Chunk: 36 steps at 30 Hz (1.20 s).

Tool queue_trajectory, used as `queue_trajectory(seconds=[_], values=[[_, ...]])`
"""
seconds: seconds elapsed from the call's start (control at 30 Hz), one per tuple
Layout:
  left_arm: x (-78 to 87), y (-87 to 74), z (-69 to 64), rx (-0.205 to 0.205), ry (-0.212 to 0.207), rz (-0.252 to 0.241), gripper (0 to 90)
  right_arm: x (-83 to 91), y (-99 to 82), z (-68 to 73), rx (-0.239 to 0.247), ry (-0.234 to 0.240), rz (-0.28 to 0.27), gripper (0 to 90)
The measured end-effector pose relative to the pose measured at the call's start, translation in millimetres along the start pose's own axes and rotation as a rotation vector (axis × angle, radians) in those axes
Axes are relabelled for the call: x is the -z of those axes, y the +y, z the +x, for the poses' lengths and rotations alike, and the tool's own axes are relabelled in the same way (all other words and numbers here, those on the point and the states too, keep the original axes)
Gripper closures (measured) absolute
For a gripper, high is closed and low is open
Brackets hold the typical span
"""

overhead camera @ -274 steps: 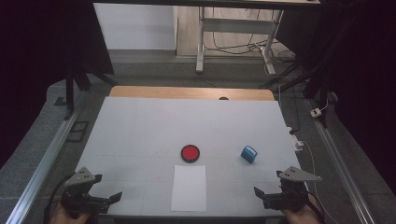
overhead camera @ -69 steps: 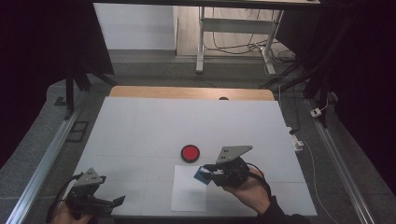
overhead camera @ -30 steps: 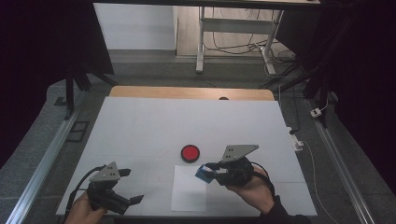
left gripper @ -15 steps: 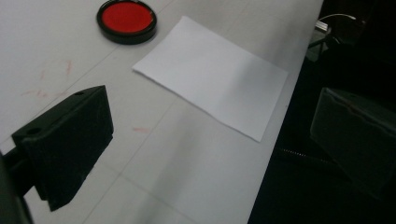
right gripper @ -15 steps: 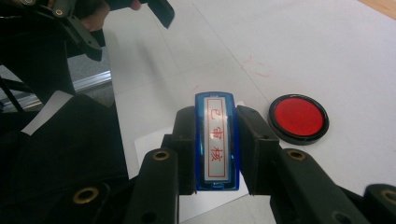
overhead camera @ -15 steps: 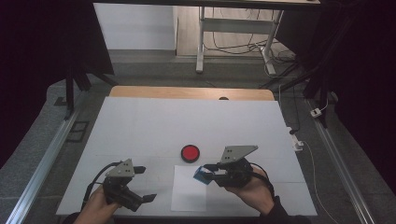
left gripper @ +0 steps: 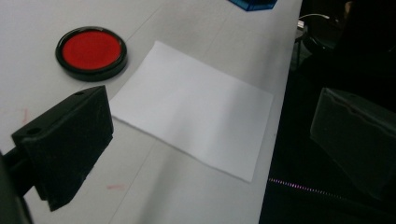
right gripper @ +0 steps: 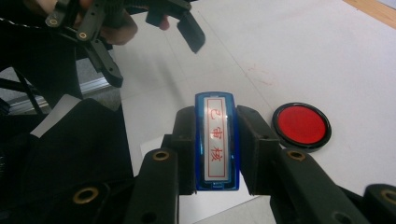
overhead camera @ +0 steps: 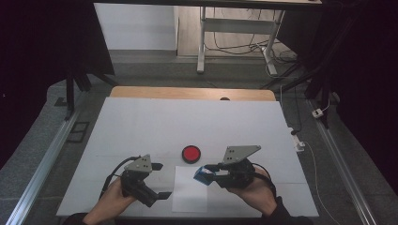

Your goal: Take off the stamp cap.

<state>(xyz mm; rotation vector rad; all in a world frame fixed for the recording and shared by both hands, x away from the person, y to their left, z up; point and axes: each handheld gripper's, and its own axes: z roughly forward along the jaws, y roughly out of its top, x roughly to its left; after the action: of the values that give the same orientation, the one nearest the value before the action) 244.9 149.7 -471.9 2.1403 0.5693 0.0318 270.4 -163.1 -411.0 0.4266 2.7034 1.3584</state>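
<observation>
Right gripper (overhead camera: 210, 171) sat low over the table's near edge, jaws pointing left and clamped flat on both sides of a blue stamp (right gripper: 216, 142). Right hand (overhead camera: 256, 187) wrapped the body from behind. Left gripper (overhead camera: 158, 181) was opposite, jaws pointing right and spread wide apart with nothing between them. Left hand (overhead camera: 110, 201) gripped it from below, forearm entering from the bottom edge.

Between the left gripper's (left gripper: 210, 140) wide-apart black jaws lies a white paper sheet (left gripper: 196, 107), a red-filled black dish (left gripper: 91, 52) just beyond its corner.
</observation>
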Motion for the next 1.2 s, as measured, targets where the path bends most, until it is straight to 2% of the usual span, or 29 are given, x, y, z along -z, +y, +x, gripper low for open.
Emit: queue_trajectory(seconds=[0.03, 0.23, 0.37, 0.57, 0.73, 1.03, 1.1, 1.2], values=[[-2.9, 3.4, 0.3, -0.012, 0.000, -0.003, 0.0, 0.0, 0.2, 0.2, 0.002, 0.003, -0.002, 70.5], [-9.5, 11.0, 3.8, -0.017, -0.024, -0.006, 0.0, -0.3, 1.1, 1.5, 0.005, 0.012, -0.012, 70.5], [-15.8, 15.9, 4.5, -0.047, -0.040, -0.001, 0.0, 0.0, 2.2, 2.3, 0.009, 0.018, -0.014, 70.5], [-29.1, 23.8, 5.9, -0.082, -0.094, 0.011, 0.0, 0.1, 3.3, 3.5, 0.021, 0.023, -0.007, 70.5], [-42.5, 32.6, 5.8, -0.119, -0.119, 0.026, 0.0, -0.3, 3.9, 4.6, 0.029, 0.036, -0.010, 70.5], [-62.5, 44.5, 4.0, -0.188, -0.214, 0.035, 0.7, -1.1, 3.9, 6.8, 0.046, 0.062, -0.010, 70.5], [-65.0, 45.7, 3.4, -0.200, -0.223, 0.033, 2.9, -1.4, 4.2, 7.3, 0.051, 0.069, -0.014, 70.5], [-65.6, 46.0, 4.8, -0.213, -0.263, 0.017, 10.9, -1.7, 4.3, 7.7, 0.045, 0.082, -0.019, 70.5]])
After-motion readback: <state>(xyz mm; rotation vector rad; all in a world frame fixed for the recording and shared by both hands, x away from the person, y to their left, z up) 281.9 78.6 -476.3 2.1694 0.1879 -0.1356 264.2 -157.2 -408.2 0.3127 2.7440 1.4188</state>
